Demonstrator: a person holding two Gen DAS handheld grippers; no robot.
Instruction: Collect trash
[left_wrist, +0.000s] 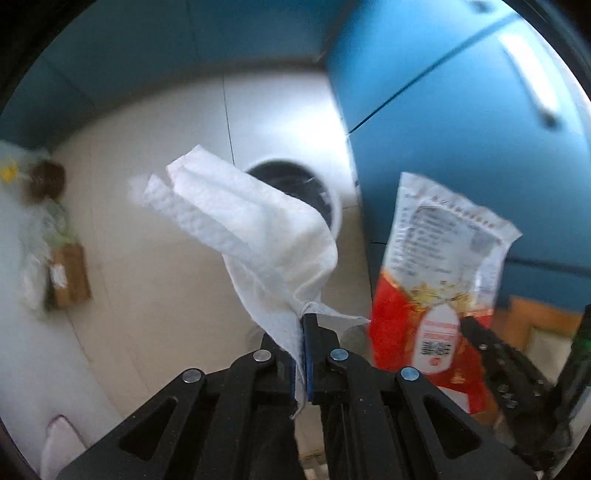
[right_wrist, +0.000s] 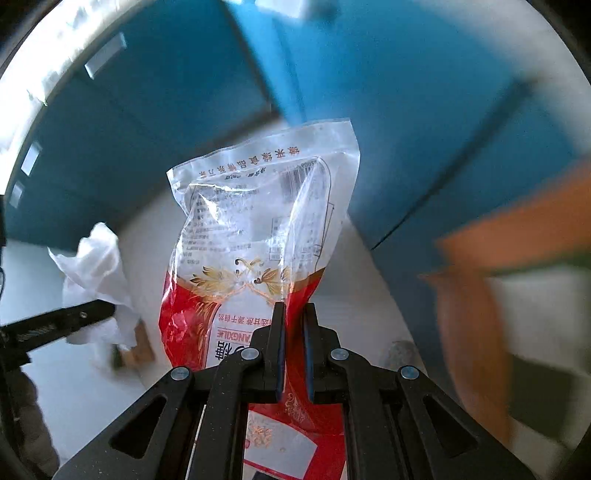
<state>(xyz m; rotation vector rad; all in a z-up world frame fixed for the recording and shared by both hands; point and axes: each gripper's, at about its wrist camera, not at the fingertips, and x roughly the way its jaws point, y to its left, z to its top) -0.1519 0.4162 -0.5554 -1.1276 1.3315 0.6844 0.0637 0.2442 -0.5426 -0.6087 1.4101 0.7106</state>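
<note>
Left gripper (left_wrist: 303, 321) clamped on the tissue (left_wrist: 255, 236), right gripper (right_wrist: 293, 314) pinching the snack bag (right_wrist: 258, 236); bin (left_wrist: 295, 192) lies dead ahead of the left, bag just right of bin

A home kitchen, by the look — teal cabinet doors (left_wrist: 461, 122) with bar handles (left_wrist: 528, 74), pale tiled floor (left_wrist: 155, 288), round bin (left_wrist: 317, 195)

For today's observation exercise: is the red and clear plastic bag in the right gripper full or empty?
Empty: the plastic bag is flat and crinkled, its clear upper part see-through, pinched in the right gripper.
</note>
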